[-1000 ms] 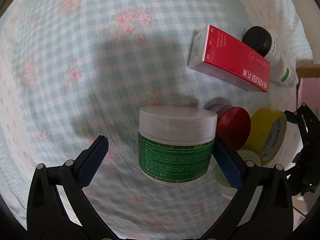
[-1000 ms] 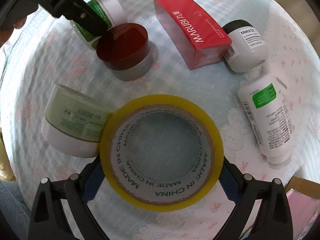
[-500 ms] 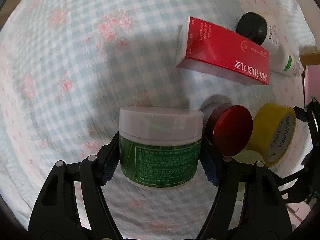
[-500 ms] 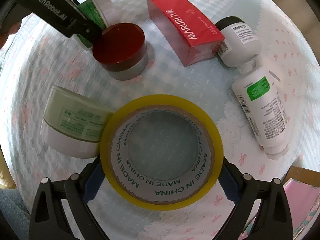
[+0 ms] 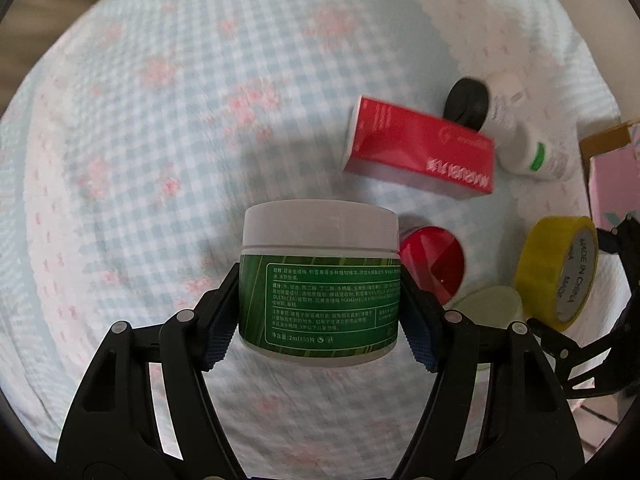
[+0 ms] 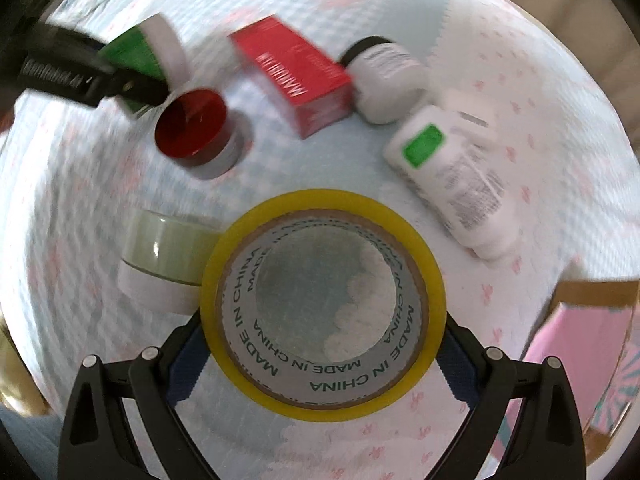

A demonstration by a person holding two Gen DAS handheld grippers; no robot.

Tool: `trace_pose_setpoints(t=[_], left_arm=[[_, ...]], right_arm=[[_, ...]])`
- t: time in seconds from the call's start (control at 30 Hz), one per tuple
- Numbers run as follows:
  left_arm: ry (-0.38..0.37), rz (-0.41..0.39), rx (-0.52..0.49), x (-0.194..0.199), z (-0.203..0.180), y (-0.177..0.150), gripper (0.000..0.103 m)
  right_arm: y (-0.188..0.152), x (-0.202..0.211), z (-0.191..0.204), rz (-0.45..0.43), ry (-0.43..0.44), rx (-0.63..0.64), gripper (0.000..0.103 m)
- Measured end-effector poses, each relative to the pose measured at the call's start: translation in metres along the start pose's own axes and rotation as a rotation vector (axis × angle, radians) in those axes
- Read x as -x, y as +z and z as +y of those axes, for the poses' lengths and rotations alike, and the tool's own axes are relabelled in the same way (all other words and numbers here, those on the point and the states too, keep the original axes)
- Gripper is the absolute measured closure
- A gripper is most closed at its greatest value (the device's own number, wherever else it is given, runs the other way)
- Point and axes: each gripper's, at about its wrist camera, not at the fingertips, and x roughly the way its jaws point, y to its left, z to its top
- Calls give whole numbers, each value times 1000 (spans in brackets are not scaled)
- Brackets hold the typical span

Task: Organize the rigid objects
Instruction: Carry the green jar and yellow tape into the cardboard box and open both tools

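Since a second ago our left gripper (image 5: 320, 312) has closed its jaws onto the green-labelled cream jar (image 5: 320, 280), and both hands have lifted. We hold that jar by its sides, white lid pointing away, clear of the checked floral bedspread (image 5: 160, 120); its label carries small Chinese print, with "2ml×55" at the bottom. Our right gripper (image 6: 320, 344) stands wide, clamped across the yellow tape roll (image 6: 324, 312), whose core reads "MADE IN CHINA", probably so both can be carried off together. Left lying are the red-lidded jar (image 6: 192, 128), the pale green jar (image 6: 164, 256), the red carton (image 6: 296, 72) with blurred lettering, two white bottles and a pink box (image 6: 576, 360).
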Motion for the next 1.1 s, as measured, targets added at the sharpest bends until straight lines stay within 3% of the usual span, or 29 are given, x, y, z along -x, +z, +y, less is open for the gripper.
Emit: trace_pose_setpoints(t=[0.27, 0.53, 0.83, 1.1], left_arm=[[-17, -75, 40, 45, -11, -25, 35], [-21, -151, 52, 85, -59, -57, 35], [-44, -295, -10, 182, -103, -54, 35], [-63, -403, -67, 249, -184, -32, 35]], right_arm=[[-17, 18, -15, -32, 4, -83, 6], [-34, 45, -32, -80, 5, -168, 6], [-48, 150, -51, -187, -22, -283, 6], [-68, 241, -115, -296, -53, -375, 6]])
